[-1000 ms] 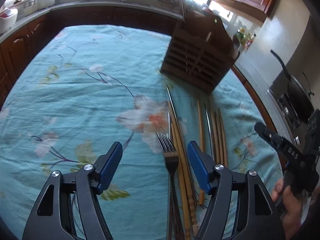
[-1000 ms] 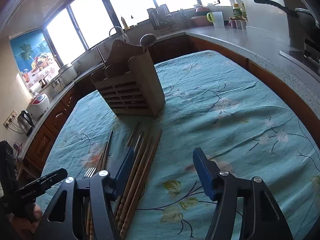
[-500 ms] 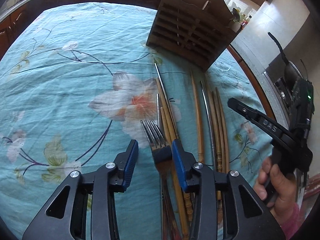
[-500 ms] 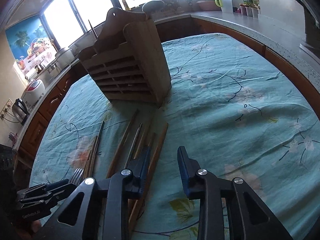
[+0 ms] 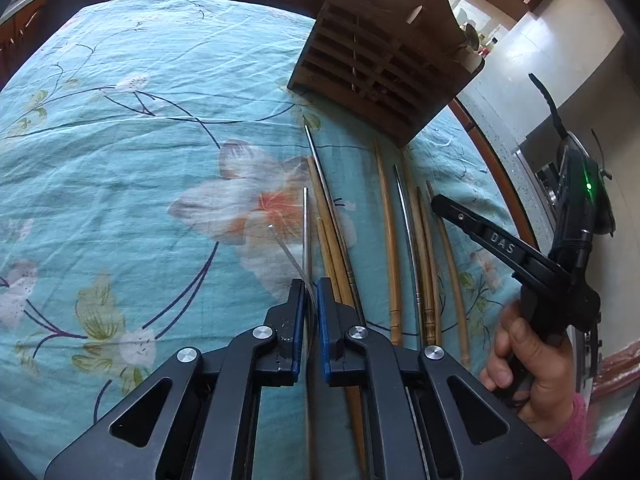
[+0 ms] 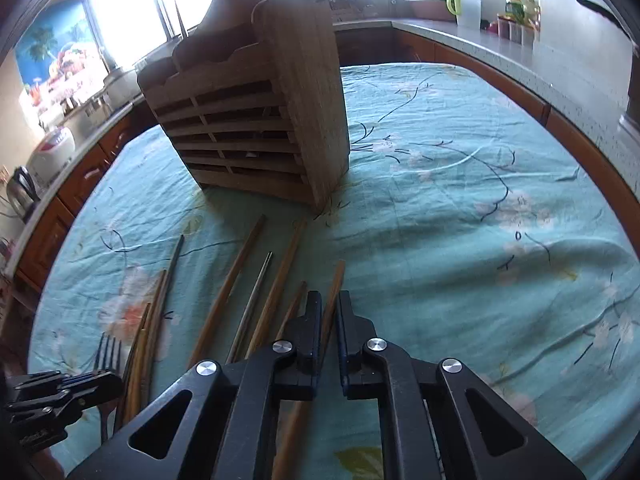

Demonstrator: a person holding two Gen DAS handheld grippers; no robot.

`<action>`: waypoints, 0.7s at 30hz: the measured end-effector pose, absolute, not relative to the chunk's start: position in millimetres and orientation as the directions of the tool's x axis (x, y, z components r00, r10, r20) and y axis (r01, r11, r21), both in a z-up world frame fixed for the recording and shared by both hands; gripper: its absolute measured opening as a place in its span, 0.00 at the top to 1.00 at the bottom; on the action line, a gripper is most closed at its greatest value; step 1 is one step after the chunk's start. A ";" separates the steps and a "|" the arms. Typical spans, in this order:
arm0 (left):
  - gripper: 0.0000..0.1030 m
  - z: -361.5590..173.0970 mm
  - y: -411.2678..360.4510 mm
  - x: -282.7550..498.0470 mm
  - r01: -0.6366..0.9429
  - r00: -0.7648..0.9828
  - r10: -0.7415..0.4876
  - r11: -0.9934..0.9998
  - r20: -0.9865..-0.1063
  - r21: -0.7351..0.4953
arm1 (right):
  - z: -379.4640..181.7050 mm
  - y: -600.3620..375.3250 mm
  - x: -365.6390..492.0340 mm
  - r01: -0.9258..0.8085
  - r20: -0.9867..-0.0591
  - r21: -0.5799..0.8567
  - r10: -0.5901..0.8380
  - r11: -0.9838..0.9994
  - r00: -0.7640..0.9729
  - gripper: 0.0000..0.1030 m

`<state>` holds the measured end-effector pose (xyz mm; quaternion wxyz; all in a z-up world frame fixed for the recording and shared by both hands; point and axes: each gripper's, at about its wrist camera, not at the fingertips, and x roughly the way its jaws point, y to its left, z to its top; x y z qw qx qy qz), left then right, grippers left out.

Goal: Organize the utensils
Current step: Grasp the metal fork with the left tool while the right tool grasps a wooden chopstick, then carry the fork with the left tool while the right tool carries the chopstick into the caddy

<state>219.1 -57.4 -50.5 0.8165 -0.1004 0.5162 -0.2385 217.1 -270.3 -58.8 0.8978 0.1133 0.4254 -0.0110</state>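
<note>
In the left wrist view, the left gripper [image 5: 308,296] is seen pointing down at a table spread with a teal floral tablecloth [image 5: 140,168]. Its blue pads [image 5: 297,312] are drawn almost together and are clamped on the fork [image 5: 289,254], which lies between them; the tines are seen edge-on, as a thin blurred streak running forward and to the left from the fingertips. Just to the right of the jaws, a metal chopstick [image 5: 329,208] and wooden chopsticks [image 5: 390,240] are laid out in a loose row on the cloth, their tips directed toward the wooden utensil holder [image 5: 380,64] standing farther back. At the right edge, the right gripper [image 5: 448,210] is seen from the side, lowered over the outermost chopsticks and held by a hand [image 5: 532,364] in a pink sleeve.

In the right wrist view, the right gripper [image 6: 329,320] is closed on a wooden chopstick [image 6: 336,284], the outermost of the row on the right. The stick passes between the pads, and its tip projects forward beyond them toward the holder [image 6: 256,120]. The other chopsticks [image 6: 228,292] lie on the cloth to the left of the jaws. At the lower left, the fork [image 6: 107,354] is seen with its tines projecting from the clenched left gripper [image 6: 94,380]. The holder stands upright on the cloth beyond the row, with its slotted front facing the utensils.
</note>
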 end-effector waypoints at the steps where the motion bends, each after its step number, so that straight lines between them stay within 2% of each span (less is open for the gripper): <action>1: 0.96 -48.0 -55.3 217.6 0.284 0.359 -0.498 0.864 -0.790 -0.416 | -57.3 -272.7 215.1 0.116 -0.762 0.210 0.088 0.971 0.642 0.95; 21: 0.98 44.8 -31.9 187.8 0.337 0.522 -0.582 0.812 -0.623 -0.477 | 47.4 -284.7 144.4 0.032 -0.558 0.354 0.184 0.935 0.809 0.95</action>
